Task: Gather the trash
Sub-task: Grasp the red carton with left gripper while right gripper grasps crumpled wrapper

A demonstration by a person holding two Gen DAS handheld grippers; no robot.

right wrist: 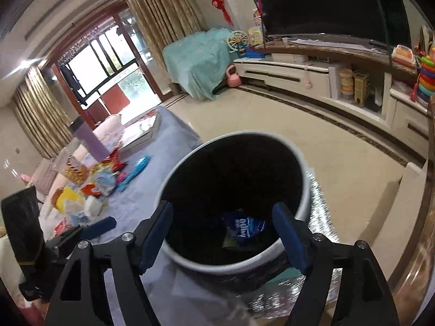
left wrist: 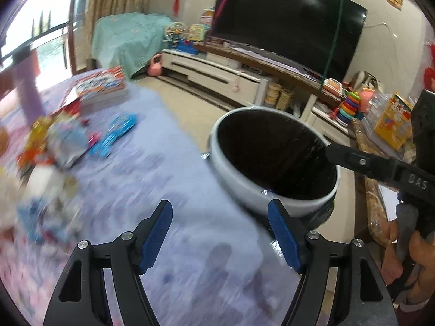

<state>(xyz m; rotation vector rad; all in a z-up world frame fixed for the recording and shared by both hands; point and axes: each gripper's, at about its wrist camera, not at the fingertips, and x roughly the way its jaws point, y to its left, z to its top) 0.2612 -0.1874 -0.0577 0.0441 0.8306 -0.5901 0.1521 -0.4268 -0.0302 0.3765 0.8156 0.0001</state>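
Note:
A white trash bin (left wrist: pixel 239 182) with a black liner stands at the edge of a table with a purple cloth (left wrist: pixel 168 168). In the right wrist view a blue wrapper (right wrist: pixel 246 228) lies at the bottom of the bin (right wrist: pixel 305 190). My right gripper (right wrist: pixel 224 235) is open and empty, right above the bin's mouth. My left gripper (left wrist: pixel 220 235) is open and empty over the cloth, beside the bin. A blurred pile of wrappers and packets (left wrist: pixel 51 141) lies at the left; it also shows in the right wrist view (right wrist: pixel 89 184).
A blue toy car (left wrist: pixel 117 133), a stack of books (left wrist: pixel 103 87) and a purple bottle (left wrist: pixel 27 92) are on the table. The tiled floor (right wrist: pixel 312 141), a TV stand (left wrist: pixel 217 73) with toys and a large TV (left wrist: pixel 288 21) lie beyond.

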